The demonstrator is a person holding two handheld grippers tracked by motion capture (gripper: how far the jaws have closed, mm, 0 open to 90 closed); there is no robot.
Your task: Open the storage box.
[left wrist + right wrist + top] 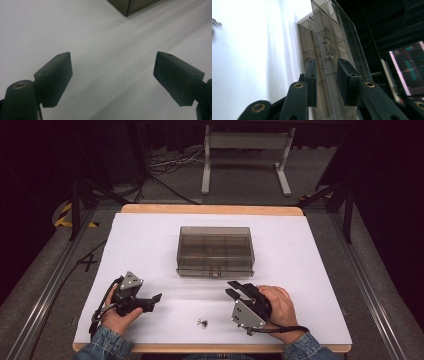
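Mid-table, by right tongs (234, 287): smoky see-thru box (215, 251), lid shut, w/ dividers.

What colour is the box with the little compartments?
Smoky grey see-through plastic box, clearest in the high view.

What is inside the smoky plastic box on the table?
Through the closed lid of the box, dividers split it into compartments. No contents are visible, but the tinted plastic hides any small parts.

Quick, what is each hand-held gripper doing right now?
Left hand-held gripper: open, holding nothing.
Right hand-held gripper: open, nothing gripped, aimed at the smoky plastic box.
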